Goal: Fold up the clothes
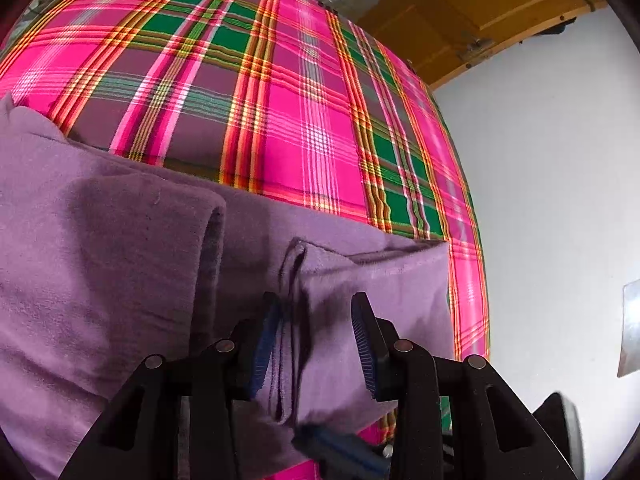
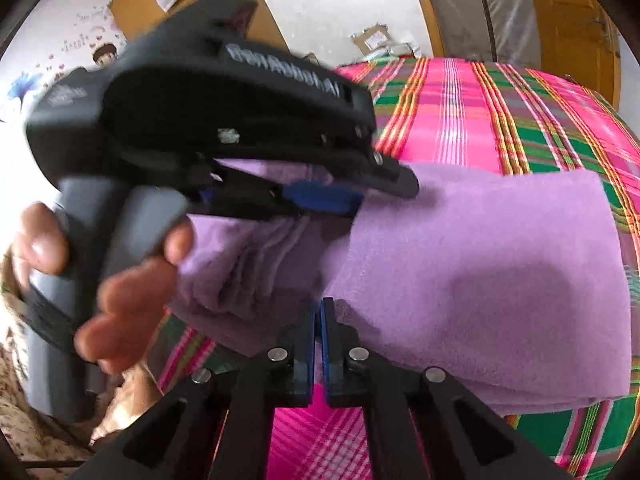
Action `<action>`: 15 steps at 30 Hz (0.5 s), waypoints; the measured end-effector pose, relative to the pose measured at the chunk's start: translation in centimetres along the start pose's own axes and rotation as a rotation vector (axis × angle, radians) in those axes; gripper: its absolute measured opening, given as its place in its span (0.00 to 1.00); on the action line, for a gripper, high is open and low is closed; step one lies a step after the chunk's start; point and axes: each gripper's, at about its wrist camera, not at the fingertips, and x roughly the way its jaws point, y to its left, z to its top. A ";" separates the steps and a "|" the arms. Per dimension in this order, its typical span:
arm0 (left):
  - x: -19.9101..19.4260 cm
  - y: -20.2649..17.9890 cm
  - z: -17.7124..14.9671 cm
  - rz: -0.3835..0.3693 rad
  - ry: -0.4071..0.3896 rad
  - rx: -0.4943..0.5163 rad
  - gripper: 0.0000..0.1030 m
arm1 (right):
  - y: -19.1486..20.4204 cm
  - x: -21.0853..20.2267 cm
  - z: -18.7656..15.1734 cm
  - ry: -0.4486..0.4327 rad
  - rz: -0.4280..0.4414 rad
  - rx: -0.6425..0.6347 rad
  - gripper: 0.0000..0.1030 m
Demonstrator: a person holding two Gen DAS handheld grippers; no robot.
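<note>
A purple fleece garment (image 1: pixel 120 260) (image 2: pixel 480 260) lies folded in thick layers on a pink and green plaid bedsheet (image 1: pixel 280 100) (image 2: pixel 460 112). My left gripper (image 1: pixel 316 304) (image 2: pixel 380 196) is shut on a bundle of its folded edges, and the layers fill the gap between the blue pads. A person's hand (image 2: pixel 120 300) holds that gripper's handle. My right gripper (image 2: pixel 320 306) is shut, its tips against the garment's near edge. Whether a thin layer is pinched between them I cannot tell. A blurred blue pad (image 1: pixel 340 450) of the right gripper shows below the cloth in the left wrist view.
The bed's edge (image 1: pixel 472 240) runs down the right side, with pale floor (image 1: pixel 560 180) beyond it. A wooden door (image 1: pixel 480 8) stands behind the bed. A wall with stickers (image 2: pixel 80 52) is at the left. Bare plaid sheet stretches beyond the garment.
</note>
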 end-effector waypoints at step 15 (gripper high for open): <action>-3.2 -1.4 -1.0 -0.035 -0.119 0.049 0.37 | -7.0 -5.3 -1.0 -0.170 -0.210 0.179 0.18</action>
